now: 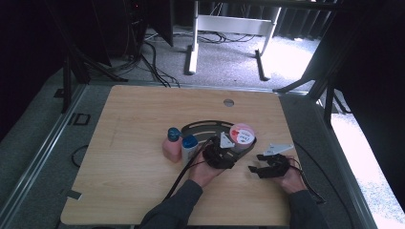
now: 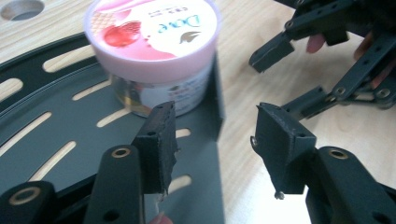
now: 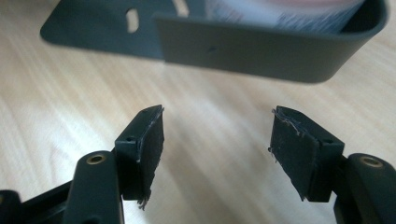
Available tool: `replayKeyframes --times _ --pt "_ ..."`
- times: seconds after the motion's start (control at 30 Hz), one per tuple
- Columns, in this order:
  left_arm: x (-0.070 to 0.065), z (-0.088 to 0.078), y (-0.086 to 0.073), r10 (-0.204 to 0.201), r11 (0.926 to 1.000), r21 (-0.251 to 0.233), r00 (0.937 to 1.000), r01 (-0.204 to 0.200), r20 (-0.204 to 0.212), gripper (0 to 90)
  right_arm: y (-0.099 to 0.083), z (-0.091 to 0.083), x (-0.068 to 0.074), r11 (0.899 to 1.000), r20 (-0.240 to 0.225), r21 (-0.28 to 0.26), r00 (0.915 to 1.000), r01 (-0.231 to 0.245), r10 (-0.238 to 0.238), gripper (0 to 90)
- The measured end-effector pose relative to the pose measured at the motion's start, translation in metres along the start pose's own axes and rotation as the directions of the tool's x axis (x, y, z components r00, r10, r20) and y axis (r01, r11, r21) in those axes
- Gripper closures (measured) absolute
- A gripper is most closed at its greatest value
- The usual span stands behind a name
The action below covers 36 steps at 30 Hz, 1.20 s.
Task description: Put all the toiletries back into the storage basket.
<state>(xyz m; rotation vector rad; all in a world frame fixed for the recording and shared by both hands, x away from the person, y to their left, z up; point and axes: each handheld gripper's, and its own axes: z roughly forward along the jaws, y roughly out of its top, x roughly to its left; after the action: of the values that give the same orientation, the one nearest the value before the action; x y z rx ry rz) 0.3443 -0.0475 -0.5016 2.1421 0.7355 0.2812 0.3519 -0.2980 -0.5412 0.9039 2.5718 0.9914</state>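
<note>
Left gripper (image 2: 212, 140): you are holding it partly spread with nothing between the pads, straddling the raised end wall of the black tray (image 2: 56, 154), seemingly lining up to pinch that wall.
Right gripper (image 3: 217, 154): you are keeping it apart over bare tabletop (image 3: 56, 112), jaws fairly wide and empty, just short of the tray's curved rim, likely ready to steady or take the other side.
Pink-lidded jar (image 2: 152, 42): it is standing upright inside the tray's end, close against the wall, so any pull on the tray is carrying it along.
Two bottles (image 1: 180, 145): they are standing upright on the table beside the tray's left end.
</note>
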Motion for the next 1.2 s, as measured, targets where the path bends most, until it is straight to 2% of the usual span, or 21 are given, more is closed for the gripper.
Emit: replayKeyframes --times 0.07,0.3,0.5,0.6,0.67,0.93,1.03,1.07,1.2 --pt "-0.002 -0.004 -0.001 0.008 1.0000 -0.003 0.9999 -0.007 0.013 50.0 -0.004 -0.001 0.005 1.000 0.014 0.002 0.9999 0.003 -0.003 34.3" --pt "-0.004 -0.022 -0.005 -0.010 0.9998 -0.015 0.9983 0.011 0.058 49.7 -0.020 -0.009 0.022 0.999 0.051 -0.028 0.9978 -0.040 0.042 32.9" --pt "-0.009 -0.033 -0.013 -0.005 1.0000 -0.004 0.9977 0.006 0.067 50.5 -0.031 -0.011 0.031 0.996 0.071 -0.049 0.9942 -0.077 0.081 32.2" --pt "-0.010 -0.038 -0.018 -0.011 0.9999 0.010 0.9975 0.010 0.069 53.6 -0.033 -0.011 0.035 0.996 0.087 -0.059 0.9935 -0.068 0.073 32.2" --pt "-0.009 -0.041 -0.020 -0.016 0.9998 0.014 0.9969 0.015 0.076 53.8 -0.034 -0.012 0.035 0.996 0.088 -0.065 0.9935 -0.066 0.072 32.2" --pt "-0.006 -0.057 -0.030 -0.019 0.9997 0.019 0.9983 0.018 0.056 53.4 -0.039 -0.011 0.032 0.993 0.065 -0.096 0.9956 -0.061 0.067 31.5" --pt "-0.005 -0.062 -0.032 -0.026 0.9995 0.019 0.9980 0.025 0.058 54.6 -0.039 -0.011 0.032 0.994 0.062 -0.097 0.9960 -0.058 0.064 31.6" --pt "-0.004 -0.069 -0.035 -0.031 0.9994 0.013 0.9979 0.031 0.056 55.9 -0.039 -0.011 0.032 0.994 0.061 -0.098 0.9962 -0.057 0.063 31.6" --pt "-0.004 -0.077 -0.039 -0.025 0.9995 0.021 0.9982 0.024 0.054 56.5 -0.039 -0.011 0.031 0.994 0.058 -0.098 0.9965 -0.054 0.060 31.3"
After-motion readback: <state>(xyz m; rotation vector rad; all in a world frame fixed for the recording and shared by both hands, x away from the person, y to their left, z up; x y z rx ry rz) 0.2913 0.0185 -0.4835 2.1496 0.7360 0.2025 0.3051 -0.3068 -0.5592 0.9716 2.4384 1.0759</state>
